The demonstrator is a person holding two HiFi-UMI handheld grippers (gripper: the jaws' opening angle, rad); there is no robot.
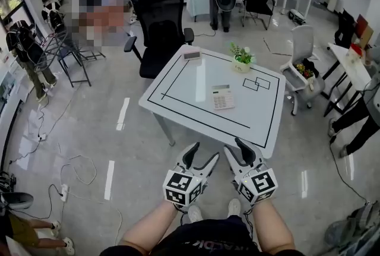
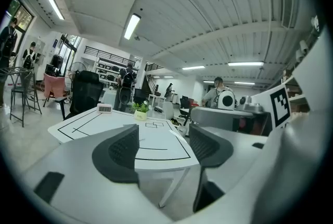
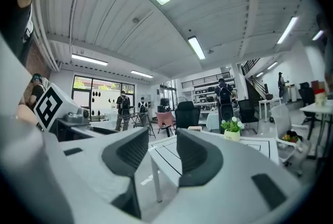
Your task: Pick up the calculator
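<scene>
Calculator point(image 1: 222, 96) on table point(image 1: 178, 91), untouched

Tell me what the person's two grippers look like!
The left gripper and right gripper match. Each has a pale grey-white plastic body and two curved jaws lined with black ribbed pads. Each carries a cube covered in black-and-white square markers. No cables show. No sleeves cover the forearms, and the person wears dark clothing.
</scene>
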